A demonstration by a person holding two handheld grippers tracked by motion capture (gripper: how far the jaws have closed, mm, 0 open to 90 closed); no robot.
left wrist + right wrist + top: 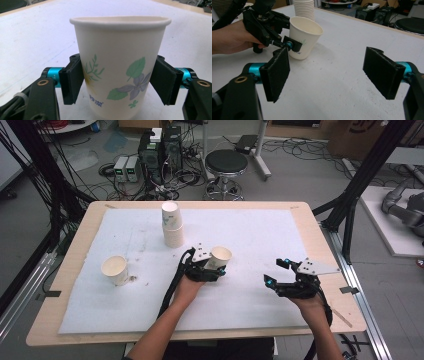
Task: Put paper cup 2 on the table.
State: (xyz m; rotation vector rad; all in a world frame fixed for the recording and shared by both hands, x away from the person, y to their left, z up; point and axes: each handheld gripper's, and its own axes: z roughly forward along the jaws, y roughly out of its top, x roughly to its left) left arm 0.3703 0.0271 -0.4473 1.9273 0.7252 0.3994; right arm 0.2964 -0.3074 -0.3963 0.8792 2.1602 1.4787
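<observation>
The left hand-held gripper (pixel 214 266) is clamped on a white paper cup printed with green leaves and a purple flower (pixel 119 67), its black pads pressing the cup's two sides, near the middle of the white-covered surface (pixel 250 235), the cup tilted slightly. The right hand-held gripper (pixel 279 272) rests well to the right with its jaws apart and nothing between them. Farther out, a stack of white paper cups (pixel 172 223) stands at the far side, and a single white paper cup (pixel 115 270) stands at the left.

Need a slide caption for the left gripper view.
Left tool closed on a floral paper cup standing on the white mat.
</observation>
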